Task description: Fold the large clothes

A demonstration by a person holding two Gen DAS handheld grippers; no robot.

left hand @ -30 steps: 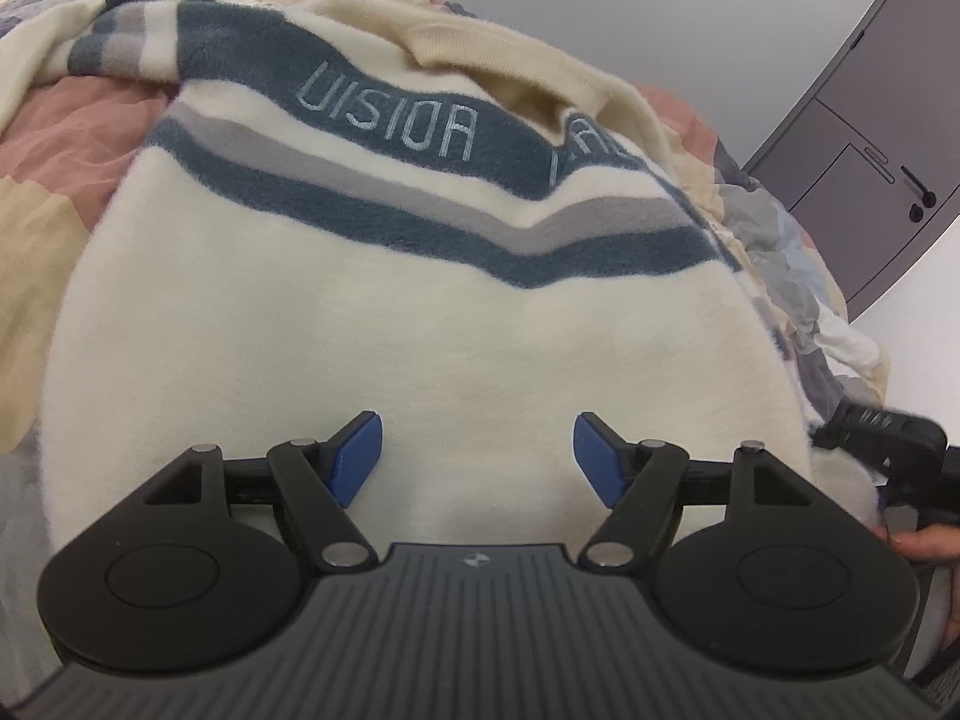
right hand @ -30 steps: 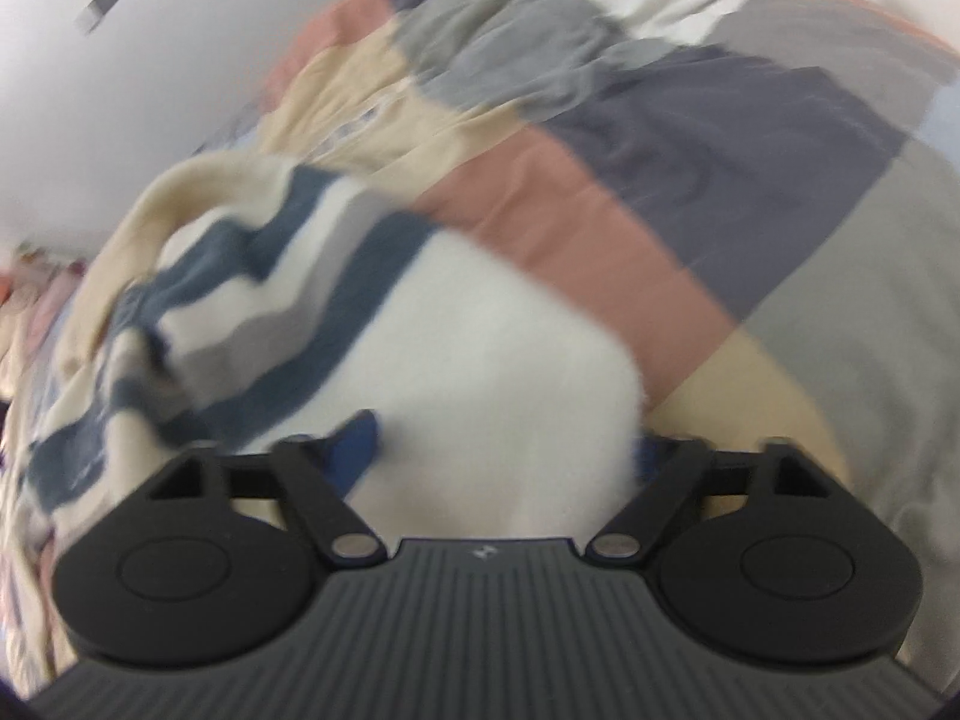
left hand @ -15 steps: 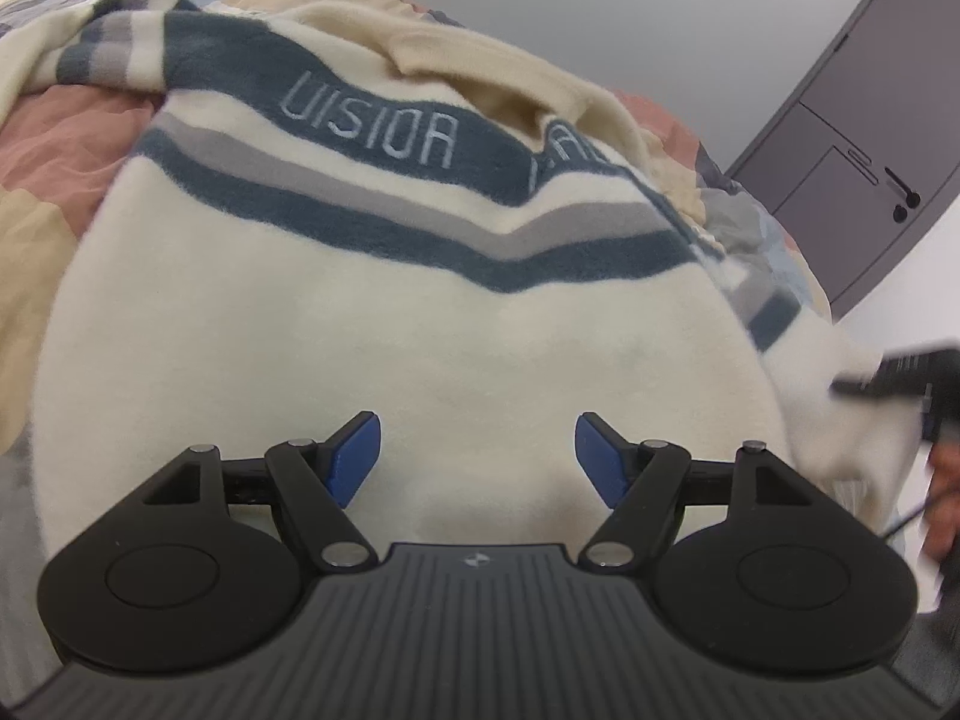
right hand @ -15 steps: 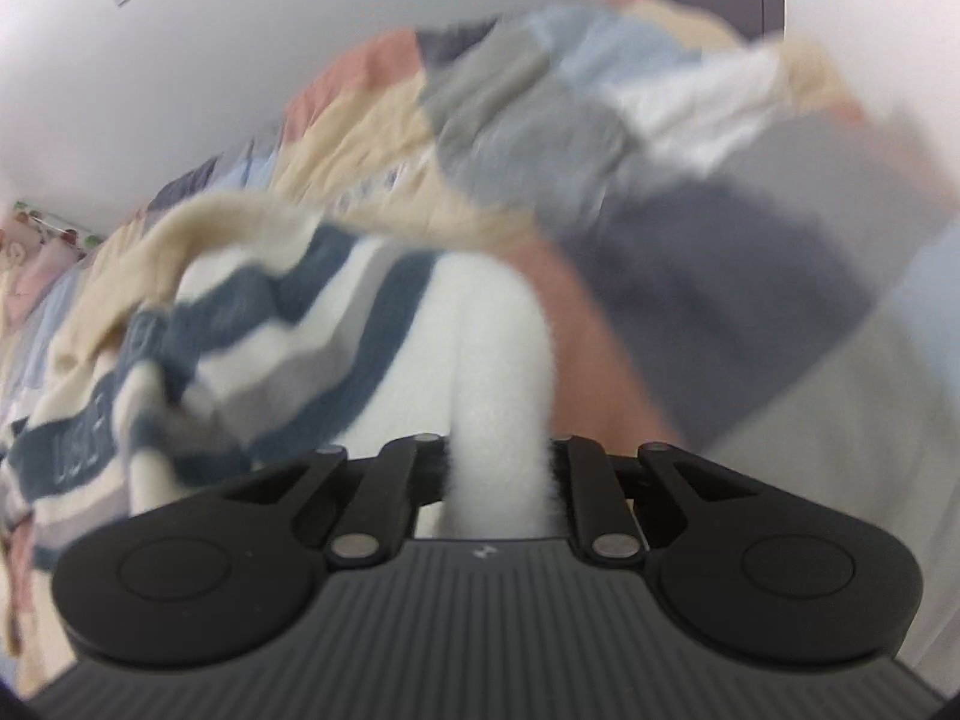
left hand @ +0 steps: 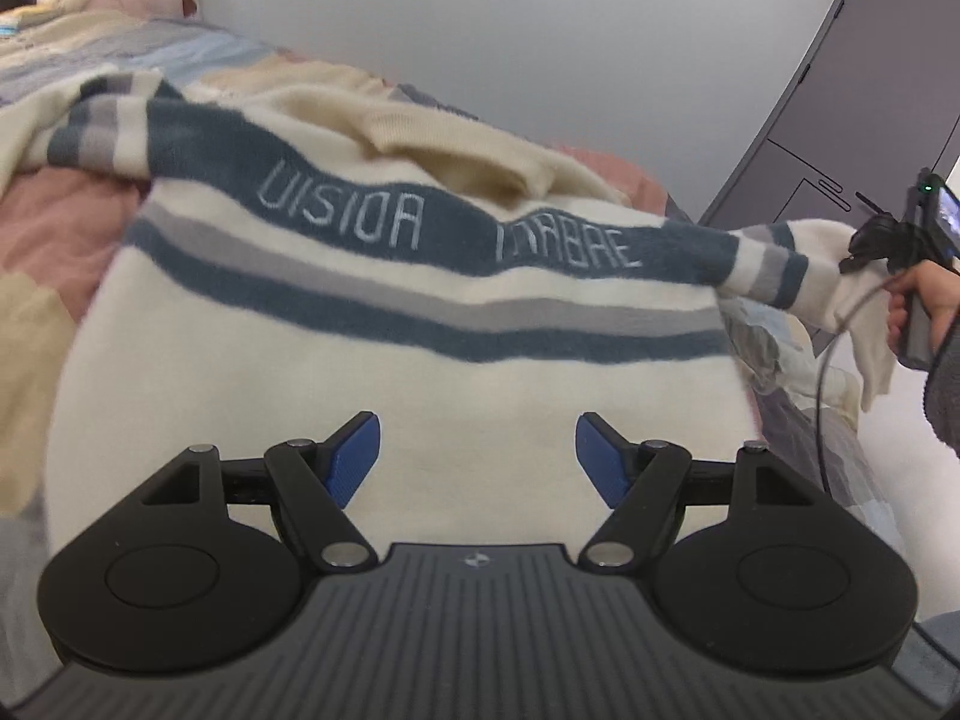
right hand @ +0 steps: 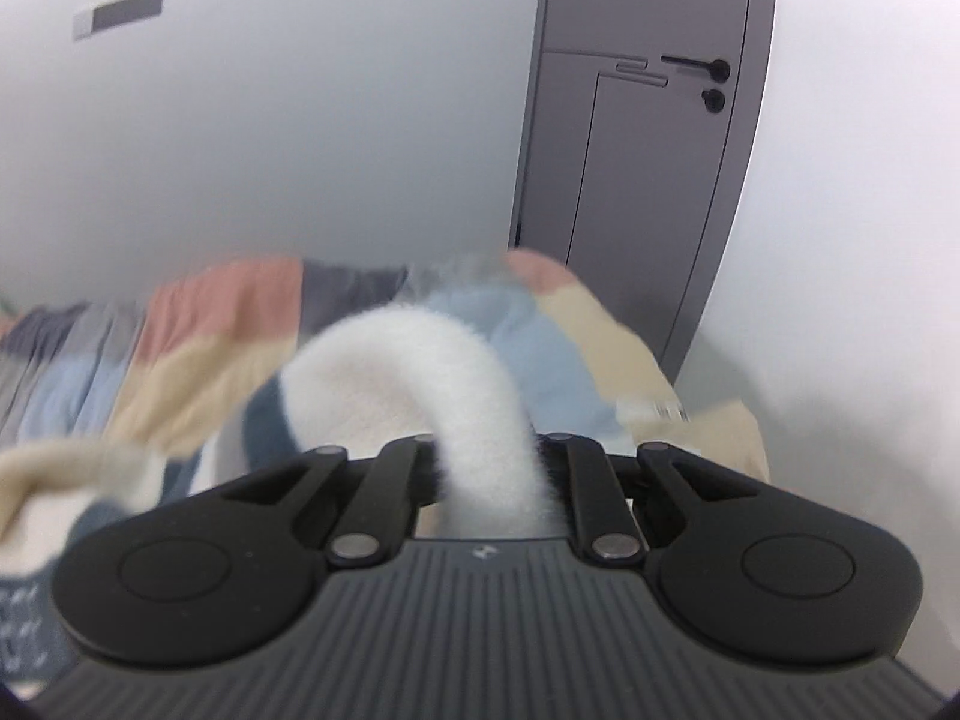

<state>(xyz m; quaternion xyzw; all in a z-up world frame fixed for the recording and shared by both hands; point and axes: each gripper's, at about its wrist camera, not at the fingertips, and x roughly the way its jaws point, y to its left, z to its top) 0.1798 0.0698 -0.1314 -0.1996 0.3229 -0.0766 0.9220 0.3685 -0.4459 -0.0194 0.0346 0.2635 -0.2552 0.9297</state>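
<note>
Cream fleece sweater (left hand: 384, 372) lay spread on the patchwork bed (left hand: 54, 222); left tongs (left hand: 477, 450) hovered wide above its hem, while right tongs (right hand: 489, 468) pinched its raised sleeve (right hand: 474, 396) near the door (right hand: 648, 138).

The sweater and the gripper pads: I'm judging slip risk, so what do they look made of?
The sweater looks like thick, fuzzy knit or fleece, matte cream with blue and grey stripes; its nap shows in the sleeve pinched in the right gripper. The left gripper has blue pads, seemingly finely ribbed plastic or rubber.
</note>
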